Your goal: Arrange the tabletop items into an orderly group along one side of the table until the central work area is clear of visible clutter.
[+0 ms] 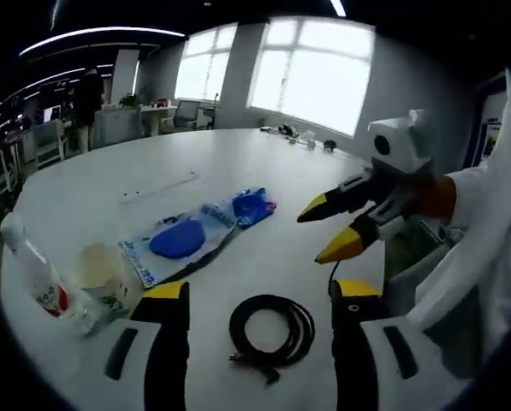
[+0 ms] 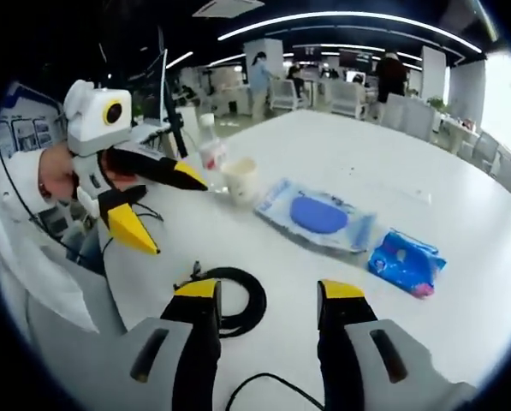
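A large white round table [image 1: 109, 184] is carrying a loose row of items, seen through the left gripper view. At the far left, a clear plastic bottle [image 1: 34, 278] with a red label is standing upright. Just beside it on the right, a pale paper cup [image 1: 101, 272] is sitting, touching or almost touching the bottle. Right of the cup, a flat clear packet holding a blue pad [image 1: 180, 240] is lying slantwise, and at its far end a smaller blue wipes pack [image 1: 253, 205] is resting close against it. Nearer, between this view's own jaws, a coiled black cable [image 1: 272, 328] is lying flat.

The left gripper [image 1: 262, 295] is hovering with its jaws spread wide and nothing between them. The right gripper [image 1: 341, 227] is coming in from the right above the table, yellow tips parted, also grasping nothing.

In the right gripper view the cable [image 2: 238, 300] is lying at the left jaw, with the blue wipes pack [image 2: 407, 261] off to the right.

The step in hand is probably gathering the cable. To do it well, the jaws should be closing across several loops at once so the coil is lifting whole, then setting down beside the cup without knocking the upright bottle.
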Demonstrator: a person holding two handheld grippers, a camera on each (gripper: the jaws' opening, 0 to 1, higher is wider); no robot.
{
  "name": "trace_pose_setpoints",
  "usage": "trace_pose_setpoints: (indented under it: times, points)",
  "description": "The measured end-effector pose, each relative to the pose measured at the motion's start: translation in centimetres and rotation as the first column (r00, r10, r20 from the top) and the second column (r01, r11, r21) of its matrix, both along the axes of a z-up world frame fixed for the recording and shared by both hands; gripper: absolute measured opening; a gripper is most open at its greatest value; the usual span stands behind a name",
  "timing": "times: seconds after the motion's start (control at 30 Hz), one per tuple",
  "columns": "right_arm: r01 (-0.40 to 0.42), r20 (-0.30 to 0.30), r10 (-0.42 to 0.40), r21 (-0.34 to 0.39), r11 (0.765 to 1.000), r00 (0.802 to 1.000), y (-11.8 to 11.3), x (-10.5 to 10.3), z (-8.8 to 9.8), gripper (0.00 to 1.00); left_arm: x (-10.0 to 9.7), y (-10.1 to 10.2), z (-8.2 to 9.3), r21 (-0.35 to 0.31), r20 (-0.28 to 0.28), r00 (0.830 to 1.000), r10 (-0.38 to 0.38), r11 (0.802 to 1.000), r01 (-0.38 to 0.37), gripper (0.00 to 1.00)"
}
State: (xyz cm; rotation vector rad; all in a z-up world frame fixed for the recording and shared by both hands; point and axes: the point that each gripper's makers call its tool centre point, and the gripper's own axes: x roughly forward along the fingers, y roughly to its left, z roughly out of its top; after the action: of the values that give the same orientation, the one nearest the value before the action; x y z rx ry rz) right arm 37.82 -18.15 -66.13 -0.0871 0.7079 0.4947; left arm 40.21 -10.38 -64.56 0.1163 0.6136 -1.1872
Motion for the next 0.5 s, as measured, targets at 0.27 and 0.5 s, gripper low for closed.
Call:
trace_pose_setpoints:
  times: [0.27, 0.5]
  points:
    - [-0.019, -0.068, 0.016, -0.031, 0.999, 0.998, 1.3, 0.3, -3.4, 0.42, 0.2, -0.7, -3.6, 0.050, -0.044, 0.999, -0.005, 0.999, 0.007, 0.67]
    - [-0.021, -0.123, 0.013, -0.059, 0.998, 0.992, 1.3, 0.3, -5.7, 0.40, 0.6, -0.7, -6.2, 0.107, -0.065, 0.998, -0.003, 0.994, 0.010, 0.65]
